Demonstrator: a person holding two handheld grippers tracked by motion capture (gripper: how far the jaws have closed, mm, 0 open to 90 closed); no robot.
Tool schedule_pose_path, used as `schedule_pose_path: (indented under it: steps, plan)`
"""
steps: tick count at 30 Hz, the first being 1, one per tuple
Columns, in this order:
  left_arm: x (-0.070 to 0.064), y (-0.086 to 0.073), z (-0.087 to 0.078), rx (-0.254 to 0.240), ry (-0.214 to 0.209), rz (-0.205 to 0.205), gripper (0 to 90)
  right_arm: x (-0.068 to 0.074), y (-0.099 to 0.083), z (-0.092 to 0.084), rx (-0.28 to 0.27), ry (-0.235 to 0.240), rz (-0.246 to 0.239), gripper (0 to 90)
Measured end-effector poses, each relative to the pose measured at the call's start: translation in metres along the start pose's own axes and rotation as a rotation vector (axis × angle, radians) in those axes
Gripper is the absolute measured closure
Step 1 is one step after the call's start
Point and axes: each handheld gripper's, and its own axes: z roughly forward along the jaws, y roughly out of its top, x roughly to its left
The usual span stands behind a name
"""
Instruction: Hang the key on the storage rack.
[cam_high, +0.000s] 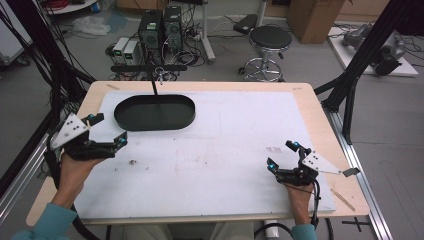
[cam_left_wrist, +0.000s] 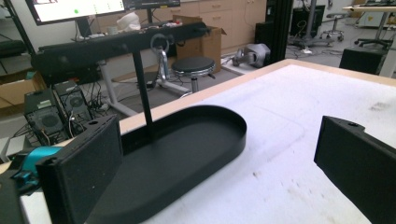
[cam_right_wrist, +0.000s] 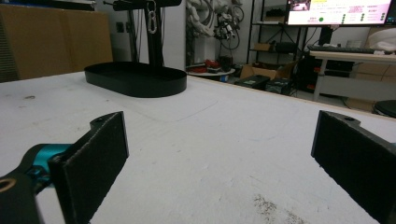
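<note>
Black tray beside wide-open, empty left tool

Wooden table; white mat on it; black oval tray on mat.

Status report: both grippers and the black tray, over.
Left gripper open, empty, beside the tray. Right gripper open, empty, over the white mat at the near right. Tray empty, its post upright. Nothing between.

Left hand-held gripper jaws spread wide, right hand-held gripper likewise
</note>
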Motion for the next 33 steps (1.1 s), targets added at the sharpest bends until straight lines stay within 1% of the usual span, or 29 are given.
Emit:
schedule_pose_path:
  steps: [2, 4, 6, 7, 8, 9, 10, 15, 18, 19, 20, 21, 22, 23, 24, 27, 29, 33]
  plan:
    - [-0.002, -0.014, -0.006, -0.022, 0.008, -0.001, 1.7, 0.000, 0.000, 0.000, -0.001, 0.000, 0.002, 3.3]
    - [-0.003, -0.028, -0.011, -0.046, 0.017, -0.026, 1.7, 0.000, 0.000, 0.000, -0.002, -0.002, -0.005, 3.3]
    - [-0.003, -0.043, -0.014, -0.053, 0.018, -0.051, 1.7, 0.000, 0.000, 0.000, -0.002, -0.004, -0.009, 3.3]
    - [-0.003, -0.050, -0.015, -0.054, 0.021, -0.055, 1.7, 0.000, 0.000, 0.000, -0.003, -0.005, -0.009, 3.3]
    - [-0.004, -0.060, -0.017, -0.053, 0.021, -0.066, 1.7, 0.000, 0.000, 0.000, -0.003, -0.004, -0.008, 3.3]
    - [-0.004, -0.060, -0.017, -0.053, 0.021, -0.066, 1.7, 0.000, 0.000, 0.000, -0.003, -0.004, -0.010, 3.3]
    - [-0.005, -0.065, -0.018, -0.060, 0.021, -0.072, 1.7, 0.000, 0.000, 0.000, -0.003, -0.004, -0.010, 3.3]
    - [-0.010, -0.082, -0.022, -0.113, -0.001, -0.090, 1.7, 0.000, 0.000, 0.000, -0.005, -0.004, -0.006, 3.3]
    - [-0.011, -0.090, -0.022, -0.118, -0.005, -0.080, 1.7, 0.000, 0.000, 0.000, -0.004, -0.004, -0.009, 3.3]
    - [-0.011, -0.092, -0.022, -0.113, -0.004, -0.081, 1.7, 0.000, 0.000, 0.000, -0.004, -0.004, -0.009, 3.3]
    - [-0.011, -0.095, -0.021, -0.102, -0.007, -0.089, 1.7, 0.000, 0.000, 0.000, -0.005, -0.005, -0.011, 3.3]
    - [-0.010, -0.099, -0.021, -0.086, -0.006, -0.087, 1.7, 0.000, 0.000, 0.000, -0.004, -0.004, -0.009, 3.3]
    - [-0.011, -0.101, -0.020, -0.081, 0.006, -0.095, 1.7, 0.000, 0.000, 0.000, -0.004, -0.004, -0.009, 3.3]
    - [-0.011, -0.101, -0.021, -0.091, 0.006, -0.091, 1.8, 0.000, 0.000, 0.000, -0.005, -0.005, -0.011, 3.3]
    - [-0.011, -0.101, -0.021, -0.094, 0.008, -0.099, 1.8, 0.000, 0.000, 0.000, -0.007, -0.004, -0.012, 3.3]
    - [-0.010, -0.102, -0.021, -0.095, 0.007, -0.102, 1.8, 0.000, 0.000, 0.000, -0.002, -0.003, -0.007, 3.3]
    - [-0.010, -0.102, -0.021, -0.093, 0.005, -0.096, 1.8, 0.000, 0.000, 0.000, -0.006, -0.004, -0.011, 3.3]
    - [-0.010, -0.102, -0.021, -0.093, 0.010, -0.104, 1.8, 0.000, 0.000, 0.000, -0.006, -0.005, -0.012, 3.3]
